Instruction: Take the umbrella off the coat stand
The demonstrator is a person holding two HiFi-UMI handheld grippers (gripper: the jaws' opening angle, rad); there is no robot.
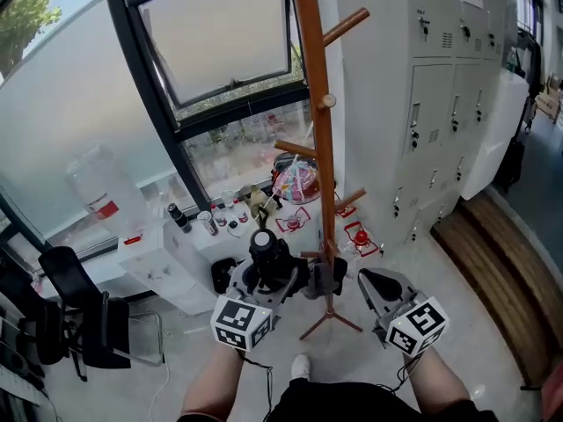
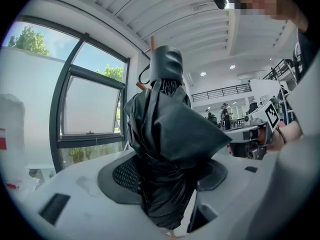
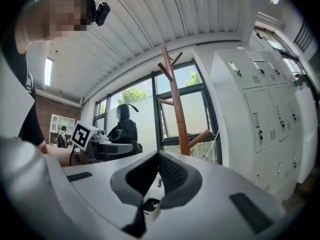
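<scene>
A black folded umbrella point(image 1: 266, 251) stands upright between the jaws of my left gripper point(image 1: 280, 281), which is shut on it. It is just left of the wooden coat stand point(image 1: 321, 148) and clear of the pegs. In the left gripper view the umbrella point(image 2: 165, 149) fills the gap between the dark pads point(image 2: 126, 176). My right gripper point(image 1: 380, 295) hangs to the right of the stand's base with its jaws together and nothing in them. The right gripper view shows the coat stand point(image 3: 177, 111) ahead and the umbrella point(image 3: 125, 129) off to the left.
White lockers point(image 1: 449, 104) line the right wall, with a wooden platform point(image 1: 501, 262) below. A large window point(image 1: 220, 42) stands behind the coat stand. A low white table point(image 1: 154, 258) bears bottles, and a black office chair point(image 1: 70, 315) sits at the left. Red items point(image 1: 361, 236) lie by the stand.
</scene>
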